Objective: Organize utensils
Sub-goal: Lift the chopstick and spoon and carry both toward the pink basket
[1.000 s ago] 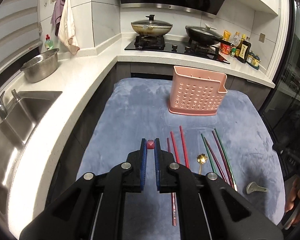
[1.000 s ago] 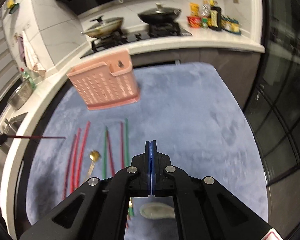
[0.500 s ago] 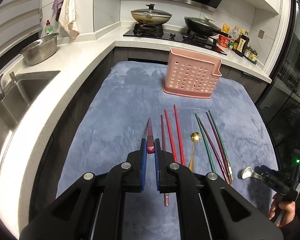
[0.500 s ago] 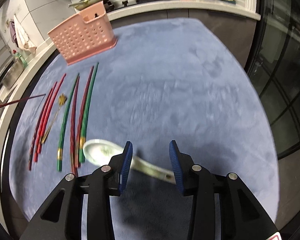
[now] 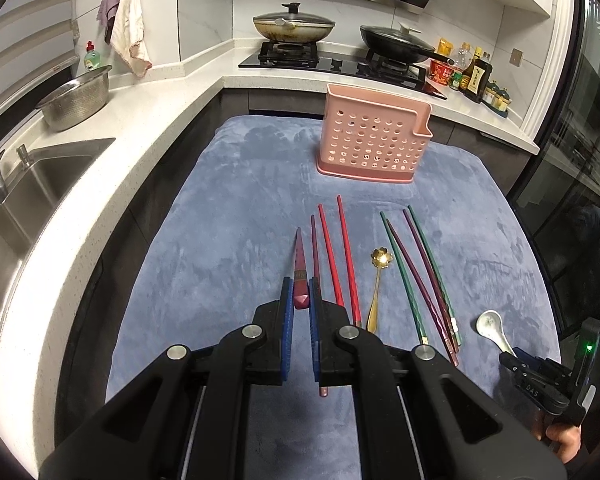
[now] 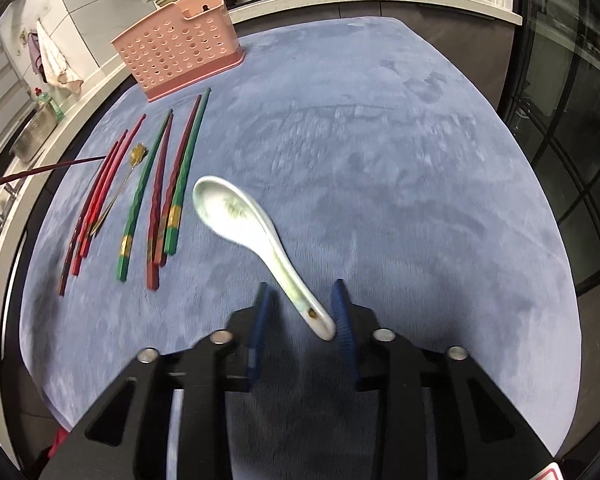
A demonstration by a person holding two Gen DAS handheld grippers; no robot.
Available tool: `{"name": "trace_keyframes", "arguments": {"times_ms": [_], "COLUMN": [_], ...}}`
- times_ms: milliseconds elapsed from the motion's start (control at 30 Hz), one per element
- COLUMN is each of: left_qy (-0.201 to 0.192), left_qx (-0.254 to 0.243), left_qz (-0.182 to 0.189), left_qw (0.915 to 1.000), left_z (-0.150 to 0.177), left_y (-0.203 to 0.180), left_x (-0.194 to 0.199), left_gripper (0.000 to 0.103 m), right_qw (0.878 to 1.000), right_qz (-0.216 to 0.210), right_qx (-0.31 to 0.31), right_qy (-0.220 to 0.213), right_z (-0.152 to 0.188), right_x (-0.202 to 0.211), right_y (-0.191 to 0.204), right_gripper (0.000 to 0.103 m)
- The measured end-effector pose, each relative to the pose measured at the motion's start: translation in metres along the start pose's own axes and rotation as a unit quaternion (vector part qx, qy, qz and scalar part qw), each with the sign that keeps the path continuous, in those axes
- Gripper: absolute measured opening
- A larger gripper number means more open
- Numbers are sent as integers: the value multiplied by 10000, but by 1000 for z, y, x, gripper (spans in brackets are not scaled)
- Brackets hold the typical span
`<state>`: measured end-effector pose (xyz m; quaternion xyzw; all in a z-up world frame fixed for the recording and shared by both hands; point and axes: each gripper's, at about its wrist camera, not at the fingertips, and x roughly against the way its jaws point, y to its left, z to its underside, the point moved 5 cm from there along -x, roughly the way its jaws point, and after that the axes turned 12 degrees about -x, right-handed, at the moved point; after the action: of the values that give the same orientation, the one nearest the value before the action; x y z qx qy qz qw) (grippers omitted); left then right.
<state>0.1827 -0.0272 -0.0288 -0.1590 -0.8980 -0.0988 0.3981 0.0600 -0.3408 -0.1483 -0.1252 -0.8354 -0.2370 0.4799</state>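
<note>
My left gripper (image 5: 300,285) is shut on the thick end of a dark red chopstick (image 5: 300,260), whose tip slants down over the blue mat (image 5: 228,220); the stick also shows in the right wrist view (image 6: 48,168). Its mate, two red chopsticks (image 5: 346,256), a gold spoon (image 5: 380,276) and several green and purple chopsticks (image 5: 420,272) lie in rows. A white ceramic spoon (image 6: 236,208) lies with its handle between the closing jaws of my right gripper (image 6: 302,286); the handle end is close to the right pad, the left pad stands apart. The pink perforated holder (image 5: 374,140) stands upright behind.
A white counter (image 5: 148,128) wraps the mat's left and far sides, with a sink (image 5: 32,184), a steel colander (image 5: 76,100) and a hob with two pans (image 5: 296,26). Bottles (image 5: 476,74) stand at the far right. A dark glass door (image 6: 572,120) is at right.
My right gripper dropped to the mat, opened from shut, and now narrows around the white spoon's handle. My left gripper sank a little and the held chopstick now slants forward.
</note>
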Motion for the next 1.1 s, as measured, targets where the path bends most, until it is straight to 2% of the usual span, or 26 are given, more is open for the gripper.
{"name": "trace_keyframes", "arguments": {"times_ms": [200,367,800,967,1100], "left_qy": [2,-69,-405,-606,-862], "left_qx": [-45,-56,-118,-91,-122], "left_qz": [-28,-66,-215,-156,-128], "left_qw": [10000,9999,9989,9980,9961], "left_z": [1,-3,-49,-87,-130], "left_y": [-2,-1,5,11,14], "left_x": [1,5,13,18,26], "left_gripper": [7,7,7,7,7], "right_qw": [9999,9995,9949,9922,9895], "right_qz": [14,11,-212,-321,-420], "right_qx": [105,212,379,384,402], "right_qy": [-1,-237,-914,-1140,-1321], "right_z": [5,-9,-96,-135,-174], "right_x": [6,26,66,76,82], "right_y": [8,32,94,115,134], "right_gripper": [10,7,7,7,7]}}
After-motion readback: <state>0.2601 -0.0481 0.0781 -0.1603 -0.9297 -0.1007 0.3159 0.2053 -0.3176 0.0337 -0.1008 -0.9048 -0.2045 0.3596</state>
